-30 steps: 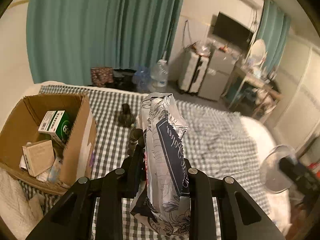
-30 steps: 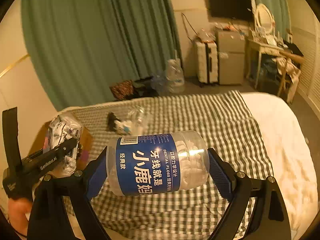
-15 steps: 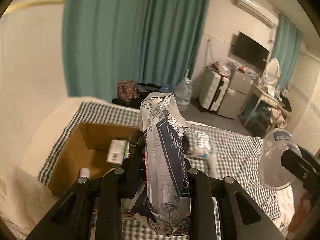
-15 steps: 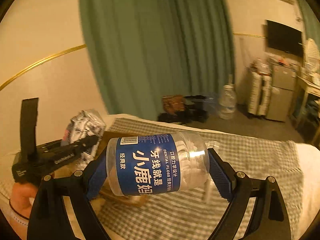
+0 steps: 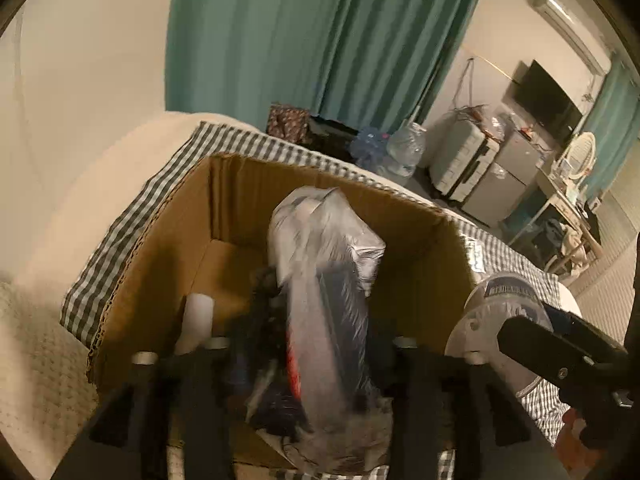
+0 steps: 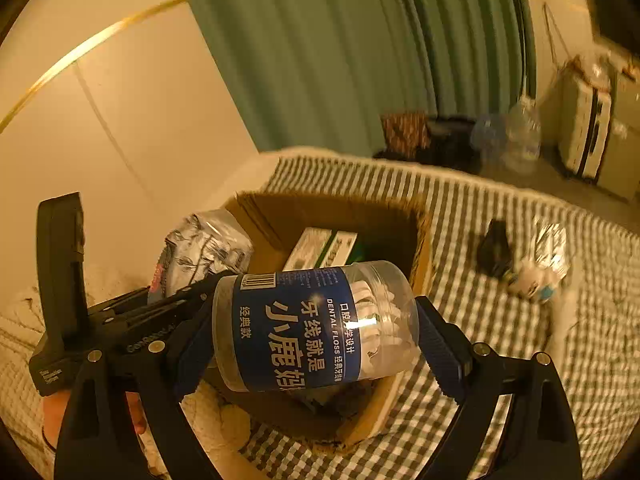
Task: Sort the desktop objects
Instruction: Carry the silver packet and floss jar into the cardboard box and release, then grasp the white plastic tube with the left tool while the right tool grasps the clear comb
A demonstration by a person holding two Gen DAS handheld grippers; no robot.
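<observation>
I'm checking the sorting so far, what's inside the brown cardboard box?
Inside the brown cardboard box lie a green-and-white carton and a white cylinder. The silver patterned packet and clear dental floss jar hide the rest.

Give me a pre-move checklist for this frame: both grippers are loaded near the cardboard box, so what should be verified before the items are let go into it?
1. Silver packet over the cardboard box: ok.
2. Left gripper letting go: ok, jaws are opening, packet blurred between them.
3. Dental floss jar held firmly in the right gripper: ok, clamped at both ends.
4. Jar over the box opening: cannot tell; it hangs near the box's front edge.
5. Room in the box: ok; green-and-white cartons leave bare floor.
6. Grippers clear of each other: cannot tell; they are close.
</observation>
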